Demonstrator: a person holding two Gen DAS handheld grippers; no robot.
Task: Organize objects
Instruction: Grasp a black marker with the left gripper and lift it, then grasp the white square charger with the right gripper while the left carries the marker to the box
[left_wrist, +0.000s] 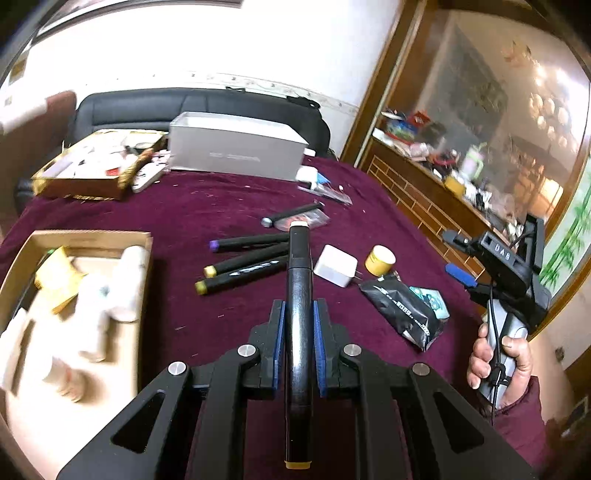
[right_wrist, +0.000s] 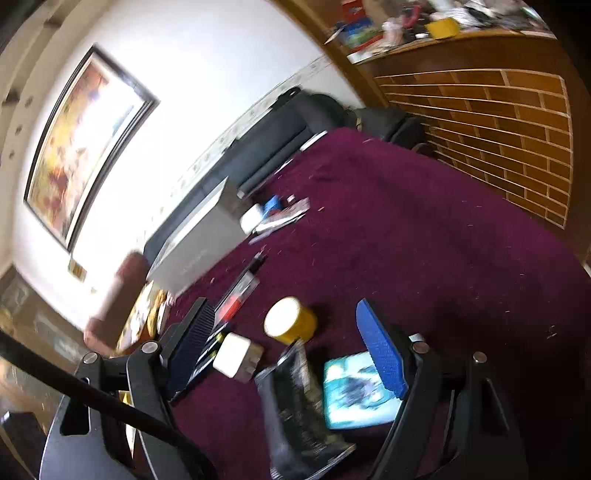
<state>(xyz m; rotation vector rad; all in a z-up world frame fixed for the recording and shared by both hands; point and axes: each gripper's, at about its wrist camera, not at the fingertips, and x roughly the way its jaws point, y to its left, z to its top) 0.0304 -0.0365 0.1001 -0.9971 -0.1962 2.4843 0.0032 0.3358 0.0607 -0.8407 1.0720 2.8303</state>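
My left gripper (left_wrist: 299, 314) is shut on a black marker (left_wrist: 298, 288) that lies lengthwise between the blue pads, its cream tip pointing away over the table. Three more black markers (left_wrist: 243, 264) lie on the purple cloth just beyond. To their right are a white cube adapter (left_wrist: 336, 266), a small yellow jar (left_wrist: 379, 259) and a black packet (left_wrist: 402, 310). My right gripper (right_wrist: 284, 308) is open above that group, with the yellow jar (right_wrist: 291, 321), the adapter (right_wrist: 236, 356) and the packet (right_wrist: 299, 406) in the gap between its fingers, untouched. A hand (left_wrist: 495, 354) holds the right gripper (left_wrist: 491, 258).
A cardboard box (left_wrist: 92, 236) holding white bottles sits at the left. At the back stand a grey box (left_wrist: 236, 147) and a gold tray (left_wrist: 92, 170) of small items. A teal card (right_wrist: 354, 391) lies by the packet. A brick-faced counter (right_wrist: 498, 122) borders the right side.
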